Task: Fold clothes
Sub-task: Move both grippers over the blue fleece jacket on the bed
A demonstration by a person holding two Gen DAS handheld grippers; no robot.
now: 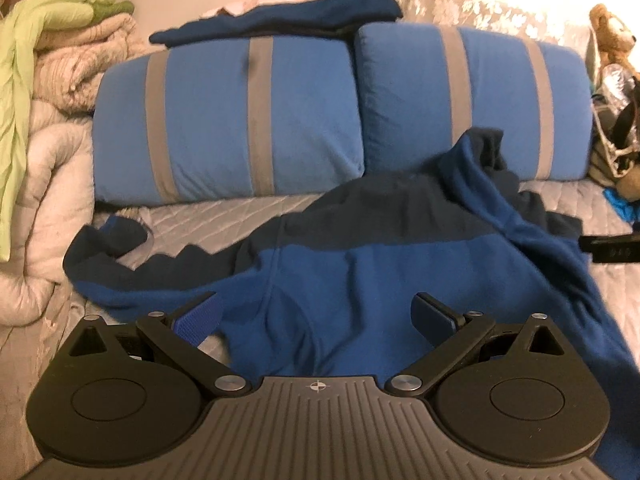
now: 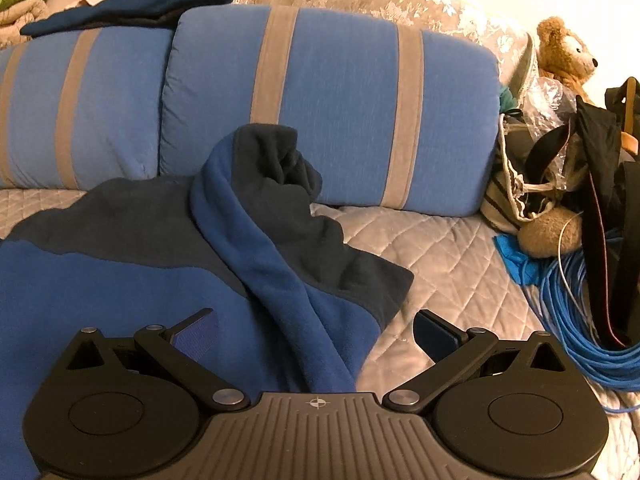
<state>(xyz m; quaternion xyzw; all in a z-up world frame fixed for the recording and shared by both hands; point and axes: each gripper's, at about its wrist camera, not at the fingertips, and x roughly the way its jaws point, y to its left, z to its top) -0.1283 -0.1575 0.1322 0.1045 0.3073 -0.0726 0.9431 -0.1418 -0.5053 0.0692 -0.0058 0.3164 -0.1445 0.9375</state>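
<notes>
A blue and navy fleece top lies spread on the quilted grey bed cover. One sleeve trails out to the left. The other sleeve is folded over the body, its dark cuff propped against a pillow. My left gripper hovers open over the top's lower body, nothing between its fingers. My right gripper is open too, just above the folded sleeve and the garment's right edge. Another dark blue garment lies on top of the pillows.
Two blue pillows with grey stripes stand behind the top. Bundled blankets fill the left side. At the right are a teddy bear, bags and a coil of blue cable.
</notes>
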